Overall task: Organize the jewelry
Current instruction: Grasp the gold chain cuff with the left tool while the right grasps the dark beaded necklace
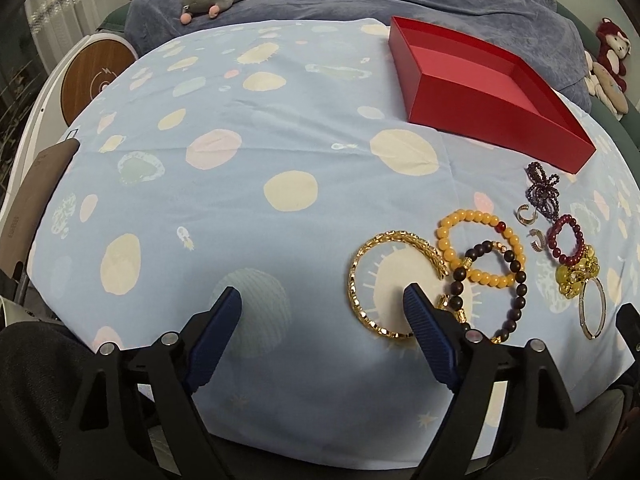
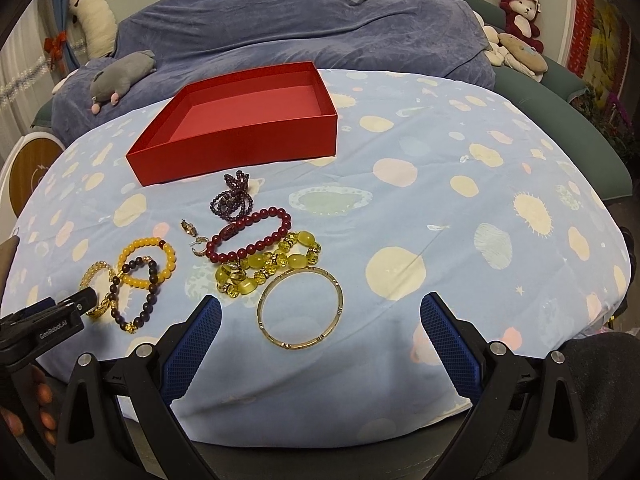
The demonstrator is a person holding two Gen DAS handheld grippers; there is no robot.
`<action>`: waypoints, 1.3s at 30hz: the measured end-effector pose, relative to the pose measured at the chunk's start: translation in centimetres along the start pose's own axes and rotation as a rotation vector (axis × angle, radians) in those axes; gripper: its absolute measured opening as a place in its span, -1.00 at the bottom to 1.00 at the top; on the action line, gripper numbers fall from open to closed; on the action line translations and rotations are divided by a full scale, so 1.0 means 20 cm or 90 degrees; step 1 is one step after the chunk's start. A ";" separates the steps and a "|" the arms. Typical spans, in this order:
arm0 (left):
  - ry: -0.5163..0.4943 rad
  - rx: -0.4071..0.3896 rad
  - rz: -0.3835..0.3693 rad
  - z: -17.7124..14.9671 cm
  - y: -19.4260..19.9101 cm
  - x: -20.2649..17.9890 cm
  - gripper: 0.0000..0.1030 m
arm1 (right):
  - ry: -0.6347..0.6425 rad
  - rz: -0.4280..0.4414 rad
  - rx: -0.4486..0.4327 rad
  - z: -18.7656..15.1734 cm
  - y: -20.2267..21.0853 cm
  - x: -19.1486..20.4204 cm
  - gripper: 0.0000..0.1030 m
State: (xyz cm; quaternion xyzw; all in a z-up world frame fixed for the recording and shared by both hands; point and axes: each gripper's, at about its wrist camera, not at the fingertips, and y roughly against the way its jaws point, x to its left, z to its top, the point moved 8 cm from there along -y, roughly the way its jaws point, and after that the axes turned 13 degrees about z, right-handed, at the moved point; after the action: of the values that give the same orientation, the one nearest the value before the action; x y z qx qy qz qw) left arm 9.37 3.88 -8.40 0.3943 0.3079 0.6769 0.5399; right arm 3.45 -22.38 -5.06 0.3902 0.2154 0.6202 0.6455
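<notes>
An open, empty red box (image 1: 492, 100) (image 2: 240, 128) stands at the back of the table. Several bracelets lie in front of it: a gold chain bracelet (image 1: 356, 280) (image 2: 94, 276), an orange bead bracelet (image 1: 480, 248) (image 2: 168, 260), a dark bead bracelet (image 1: 516, 280) (image 2: 150, 300), a dark red bead bracelet (image 2: 256, 240), a yellow stone bracelet (image 2: 272, 268), a thin gold bangle (image 2: 300, 312) and a purple bead cluster (image 2: 234, 198). My left gripper (image 1: 322, 300) is open and empty, its right finger over the gold chain bracelet. My right gripper (image 2: 320, 312) is open and empty around the bangle's near side.
The table wears a light blue cloth with pale spots (image 2: 440, 208). Two small earrings (image 2: 196, 236) lie by the red beads. A blue-covered sofa (image 2: 300, 24) with plush toys (image 2: 120, 72) stands behind. A round wooden-topped object (image 1: 96, 80) sits at the left.
</notes>
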 end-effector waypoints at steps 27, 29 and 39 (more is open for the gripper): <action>-0.066 -0.010 -0.041 -0.05 0.06 -0.14 0.46 | -0.010 0.012 0.008 -0.02 -0.01 0.00 0.86; -0.069 -0.018 -0.041 -0.05 0.06 -0.13 0.32 | -0.008 0.012 0.009 -0.02 -0.02 0.01 0.86; -0.060 -0.037 -0.052 0.03 0.06 -0.14 -0.06 | -0.009 0.020 0.021 -0.01 -0.04 0.01 0.86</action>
State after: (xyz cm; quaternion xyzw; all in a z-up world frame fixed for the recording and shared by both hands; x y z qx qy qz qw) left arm 9.63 0.79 -7.61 0.3973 0.2783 0.6435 0.5921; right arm 3.82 -22.14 -5.81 0.4086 0.2146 0.6238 0.6308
